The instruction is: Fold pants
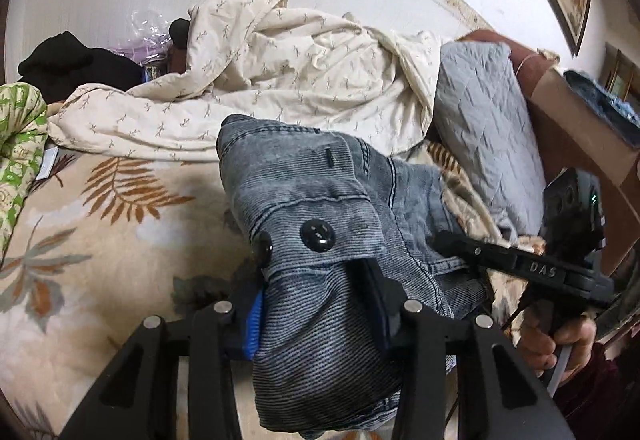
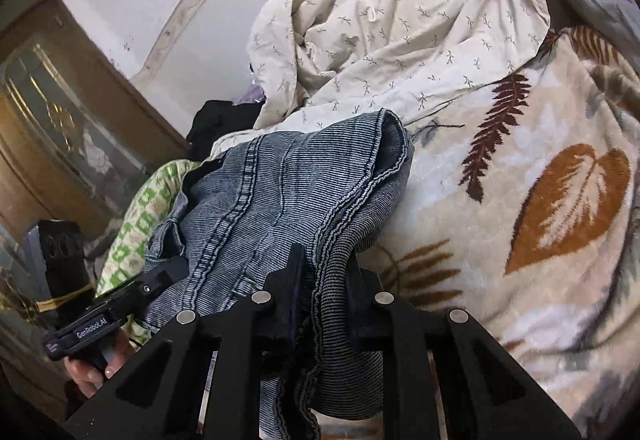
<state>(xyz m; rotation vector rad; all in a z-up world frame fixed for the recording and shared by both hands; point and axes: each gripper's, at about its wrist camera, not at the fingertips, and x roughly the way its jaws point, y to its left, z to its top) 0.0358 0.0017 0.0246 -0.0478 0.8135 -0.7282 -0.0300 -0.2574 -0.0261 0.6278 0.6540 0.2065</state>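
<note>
The grey-blue denim pants (image 1: 304,200) hang bunched between both grippers above the bed. My left gripper (image 1: 316,304) is shut on the waistband end, just below two black buttons (image 1: 318,235); thick cloth fills the gap between its jaws. In the right wrist view the pants (image 2: 280,192) drape over my right gripper (image 2: 324,272), which is shut on a hemmed fold of the denim. The right gripper (image 1: 472,252) also shows at the right of the left wrist view, and the left gripper (image 2: 160,276) at the lower left of the right wrist view, each clamped on the cloth.
A leaf-patterned beige blanket (image 1: 100,240) covers the bed. A crumpled cream duvet (image 1: 280,80) lies at the back, a grey quilted pillow (image 1: 480,128) to the right, a green patterned cloth (image 1: 20,136) and black clothes (image 1: 76,64) to the left. A wooden cabinet (image 2: 48,128) stands beside the bed.
</note>
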